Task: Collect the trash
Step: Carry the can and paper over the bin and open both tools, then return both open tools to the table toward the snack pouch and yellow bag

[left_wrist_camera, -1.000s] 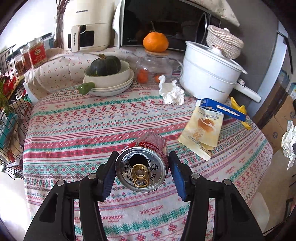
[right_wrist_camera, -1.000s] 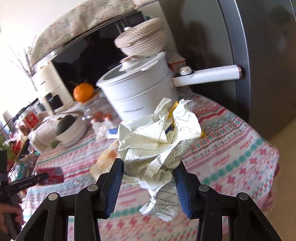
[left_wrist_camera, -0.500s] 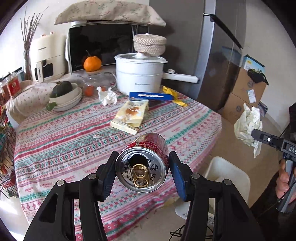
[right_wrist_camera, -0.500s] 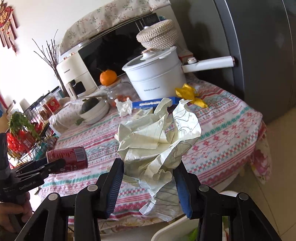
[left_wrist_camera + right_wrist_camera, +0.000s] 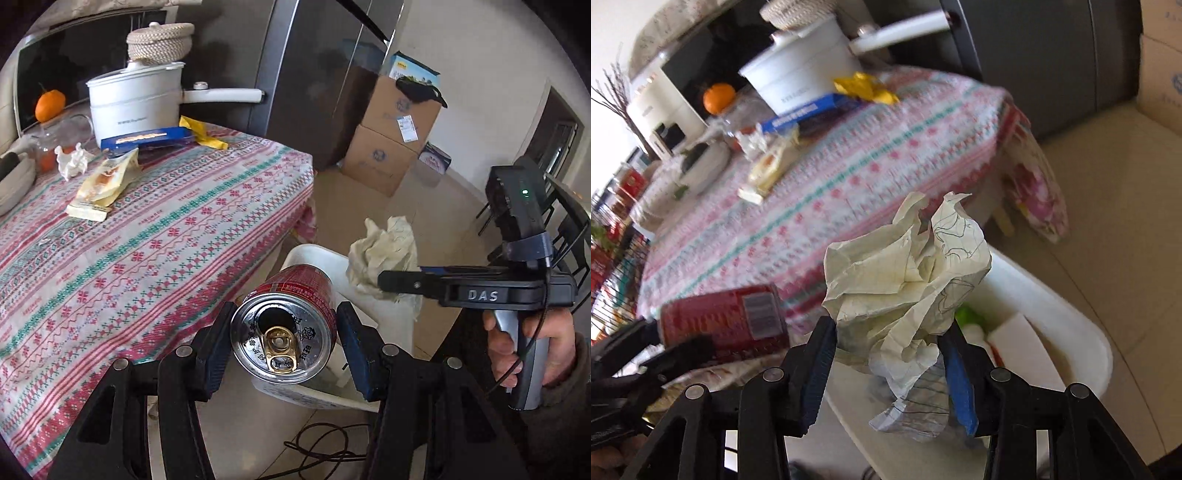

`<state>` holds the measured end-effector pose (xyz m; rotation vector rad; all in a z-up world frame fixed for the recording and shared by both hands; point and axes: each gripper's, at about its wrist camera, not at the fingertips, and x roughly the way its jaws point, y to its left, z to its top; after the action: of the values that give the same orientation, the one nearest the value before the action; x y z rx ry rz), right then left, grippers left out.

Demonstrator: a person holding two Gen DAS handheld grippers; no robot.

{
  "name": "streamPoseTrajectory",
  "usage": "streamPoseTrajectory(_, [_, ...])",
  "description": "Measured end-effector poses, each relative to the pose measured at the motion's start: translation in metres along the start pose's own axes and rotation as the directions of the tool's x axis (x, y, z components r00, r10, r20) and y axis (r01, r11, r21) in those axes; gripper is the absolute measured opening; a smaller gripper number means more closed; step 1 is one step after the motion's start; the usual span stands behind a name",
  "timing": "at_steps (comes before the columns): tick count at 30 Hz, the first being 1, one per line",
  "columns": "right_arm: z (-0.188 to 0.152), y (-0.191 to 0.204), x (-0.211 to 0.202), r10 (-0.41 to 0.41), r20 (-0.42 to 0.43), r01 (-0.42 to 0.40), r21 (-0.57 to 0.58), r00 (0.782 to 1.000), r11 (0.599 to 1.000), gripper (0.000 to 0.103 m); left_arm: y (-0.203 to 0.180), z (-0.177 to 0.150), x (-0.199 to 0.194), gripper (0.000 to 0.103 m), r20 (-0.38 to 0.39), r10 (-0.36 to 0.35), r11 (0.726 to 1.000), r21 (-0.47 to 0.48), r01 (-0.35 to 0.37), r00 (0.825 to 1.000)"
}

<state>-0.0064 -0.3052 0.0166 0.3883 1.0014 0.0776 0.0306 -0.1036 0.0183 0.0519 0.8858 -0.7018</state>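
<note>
Beside the counter (image 5: 155,229), over the white trash bin (image 5: 317,258) on the floor, both tongs hold their loads. The left tongs (image 5: 284,343) point forward and slightly down, their blue-padded jaws clenched on the sides of a red soda can (image 5: 286,332) that lies on its side, its opened silver top and gold pull tab facing the camera. The can hangs past the counter edge, above the near part of the bin.

The right tongs (image 5: 890,365) grip a crumpled sheet of paper (image 5: 908,284) between their jaws; the wad bulges above the pads and a lined, scribbled flap droops below. In the left wrist view the right tongs (image 5: 384,282) reach in level from the right, held pistol-style by the person's right hand (image 5: 524,347), with the paper (image 5: 384,251) over the bin's far side. Inside the bin (image 5: 1071,325), the right wrist view shows some white and green scraps.

On the counter's patterned cloth lie a yellow snack wrapper (image 5: 103,181), a white tissue wad (image 5: 72,162), a blue box (image 5: 147,138) and a yellow wrapper (image 5: 201,134), near a white pot (image 5: 136,99).
</note>
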Motion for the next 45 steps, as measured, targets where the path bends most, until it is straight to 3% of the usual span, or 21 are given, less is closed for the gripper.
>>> streamPoseTrajectory(3, [-0.001,-0.016,0.017,0.008,-0.077,-0.003,0.064,0.997,0.998,0.060,-0.005,0.001,0.011,0.057,-0.026,-0.016,1.000,0.007,0.016,1.000])
streamPoseTrajectory(6, [0.003,-0.019,0.009,-0.011,-0.044,0.014,0.076,0.999,0.997,0.075,-0.013,0.000,0.023,0.057,-0.053,-0.027,1.000,0.010,0.028,0.998])
streamPoseTrajectory(16, [0.009,-0.033,-0.002,0.021,0.012,-0.022,0.181,1.000,0.983,0.076,-0.040,-0.011,0.059,0.057,-0.145,-0.053,0.997,0.045,0.060,0.988])
streamPoseTrajectory(20, [0.010,-0.036,-0.006,0.023,0.043,-0.032,0.206,0.999,0.978,0.076,-0.049,0.002,0.074,0.058,-0.145,-0.102,0.994,0.027,0.107,0.984])
streamPoseTrajectory(22, [0.011,-0.038,-0.007,0.028,0.056,-0.039,0.218,0.998,0.975,0.076,-0.050,0.010,0.076,0.060,-0.133,-0.077,0.996,0.034,0.083,0.988])
streamPoseTrajectory(26, [0.012,-0.042,-0.008,0.027,0.066,-0.042,0.227,0.997,0.973,0.076,-0.036,0.016,0.064,0.076,-0.091,-0.083,0.996,-0.026,0.081,0.992])
streamPoseTrajectory(33, [0.015,-0.042,-0.007,0.035,0.073,-0.051,0.227,0.997,0.973,0.076,0.002,0.021,0.057,0.076,-0.083,-0.060,0.984,-0.175,0.045,0.995])
streamPoseTrajectory(39, [0.016,-0.037,-0.004,0.050,0.072,-0.064,0.213,0.996,0.975,0.076,0.027,0.020,0.047,0.076,-0.075,0.031,0.968,-0.246,-0.049,0.997])
streamPoseTrajectory(45, [0.017,-0.034,-0.001,0.054,0.076,-0.068,0.205,0.996,0.976,0.076,0.058,0.018,0.047,0.076,-0.105,0.080,0.928,-0.356,-0.112,0.991])
